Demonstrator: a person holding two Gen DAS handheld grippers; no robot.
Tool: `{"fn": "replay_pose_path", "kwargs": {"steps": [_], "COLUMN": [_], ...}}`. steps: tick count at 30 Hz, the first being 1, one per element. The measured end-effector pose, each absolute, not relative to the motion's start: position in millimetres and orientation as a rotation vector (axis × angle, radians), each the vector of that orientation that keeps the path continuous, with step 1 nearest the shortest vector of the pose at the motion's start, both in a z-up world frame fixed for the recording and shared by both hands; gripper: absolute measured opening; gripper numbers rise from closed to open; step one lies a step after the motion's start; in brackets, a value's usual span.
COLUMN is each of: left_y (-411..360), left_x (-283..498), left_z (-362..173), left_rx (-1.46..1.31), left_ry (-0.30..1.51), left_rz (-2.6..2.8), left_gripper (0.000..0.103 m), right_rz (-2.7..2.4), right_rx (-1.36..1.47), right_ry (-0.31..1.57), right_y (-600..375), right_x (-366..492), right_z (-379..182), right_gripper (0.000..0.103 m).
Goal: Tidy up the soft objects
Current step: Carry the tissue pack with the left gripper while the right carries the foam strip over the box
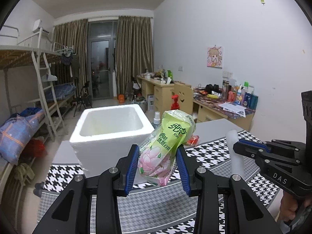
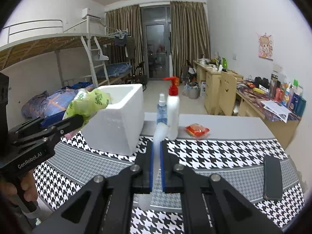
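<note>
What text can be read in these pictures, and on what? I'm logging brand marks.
"DAS": on the right hand-held gripper, seen in the left view.
"GenRobot.AI": on the left hand-held gripper, seen in the right view.
"纯点": on the green tissue pack; its smaller print is unclear.
Desk bottles: labels too small.

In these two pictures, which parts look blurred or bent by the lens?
Left wrist view: the green tissue pack in the left hand-held gripper is sharp; the houndstooth cloth curves near the edges. Right wrist view: the white foam piece in the right hand-held gripper looks soft and blurred; dark corners frame both.
</note>
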State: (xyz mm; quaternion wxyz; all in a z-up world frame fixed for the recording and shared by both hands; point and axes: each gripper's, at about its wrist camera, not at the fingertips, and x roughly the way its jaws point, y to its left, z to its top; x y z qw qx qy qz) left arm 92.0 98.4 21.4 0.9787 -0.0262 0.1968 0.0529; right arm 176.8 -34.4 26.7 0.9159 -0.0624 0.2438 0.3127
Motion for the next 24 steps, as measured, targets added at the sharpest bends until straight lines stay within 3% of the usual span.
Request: {"fn": "replay_pose_path", "kwargs": {"steps": [24], "left_y": [107.2], "left_x": [86.0], "left_z": [51.8], "left_rx": [-0.012], "left_ry": [0.313], "left_rz": [0.159], "left_gripper": [0.04], "right_rz": [0.71], "right_rx": [-0.144], "right_ry": [0.435], "right_y": [-3.5], "right_x": [180.2], "right_z": [54.6], "right_gripper": [0.009]}}
